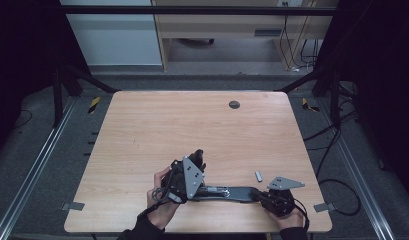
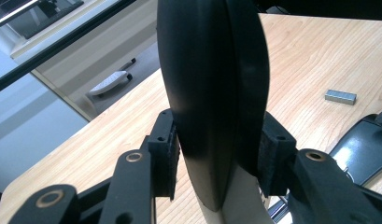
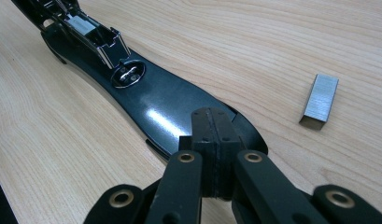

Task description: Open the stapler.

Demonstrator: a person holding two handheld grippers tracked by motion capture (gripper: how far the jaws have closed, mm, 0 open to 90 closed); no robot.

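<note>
A black stapler lies opened out near the table's front edge. Its base [image 1: 227, 192] [image 3: 160, 102] lies flat, with the metal staple channel [image 3: 86, 28] exposed. The top cover [image 1: 197, 160] [image 2: 212, 93] is swung upright, and my left gripper [image 1: 192, 172] [image 2: 219, 154] is shut on it, a pad pressing on each side. My right gripper [image 1: 259, 196] [image 3: 212, 135] is shut with nothing between its jaws, and its tips rest on the base's rounded end. A small silver block of staples [image 1: 259, 176] [image 3: 320, 100] [image 2: 340, 96] lies on the wood just beyond the right gripper.
The wooden table [image 1: 192, 125] has a round grey grommet [image 1: 234, 104] at the back centre. Both hands work close to the front edge. Metal rails and cables run along the floor on either side.
</note>
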